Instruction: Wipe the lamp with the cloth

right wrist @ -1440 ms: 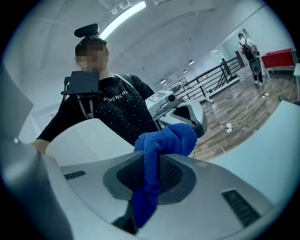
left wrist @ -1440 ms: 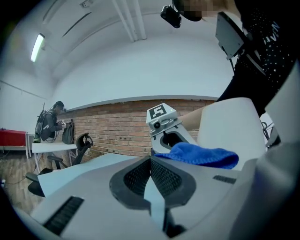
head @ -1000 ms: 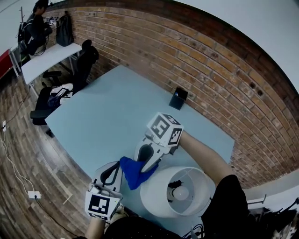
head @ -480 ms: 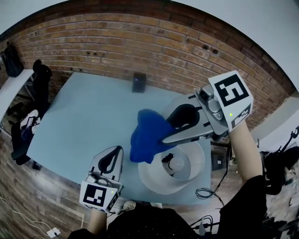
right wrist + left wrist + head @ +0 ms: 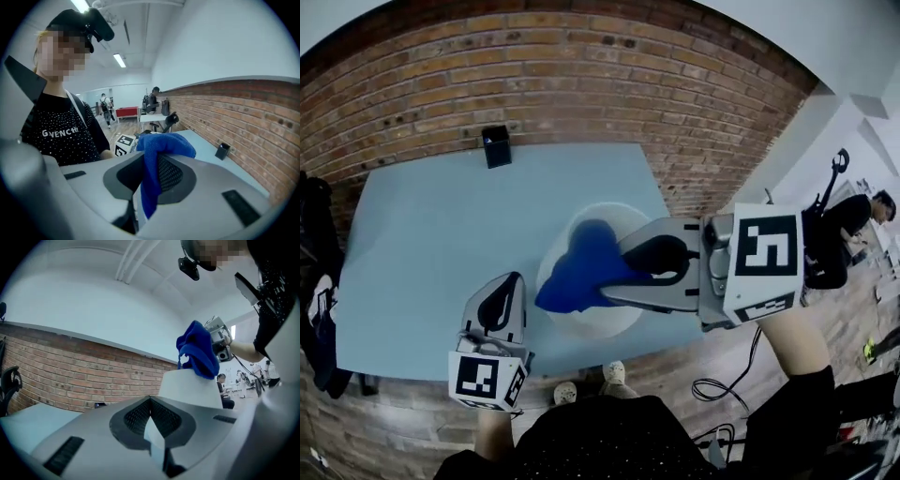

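Observation:
A white lamp shade (image 5: 598, 321) stands near the front edge of the pale blue table (image 5: 422, 253). My right gripper (image 5: 602, 279) reaches in from the right over the shade's top and is shut on the blue cloth (image 5: 579, 266), which covers much of the shade. In the left gripper view the cloth (image 5: 198, 350) rests on the top rim of the lamp shade (image 5: 191, 388). The right gripper view shows the cloth (image 5: 157, 154) pinched between the jaws and draped over them. My left gripper (image 5: 500, 289) hovers left of the lamp, jaws closed together on nothing.
A small black box (image 5: 496, 146) stands at the table's far edge against the brick wall (image 5: 581, 84). A cable (image 5: 719, 384) lies on the wooden floor to the right. A person (image 5: 848, 230) is behind, at the far right.
The right gripper has carried the cloth from beside the shade up and over its top. The head view has swung right. The left gripper has stayed low on the left.

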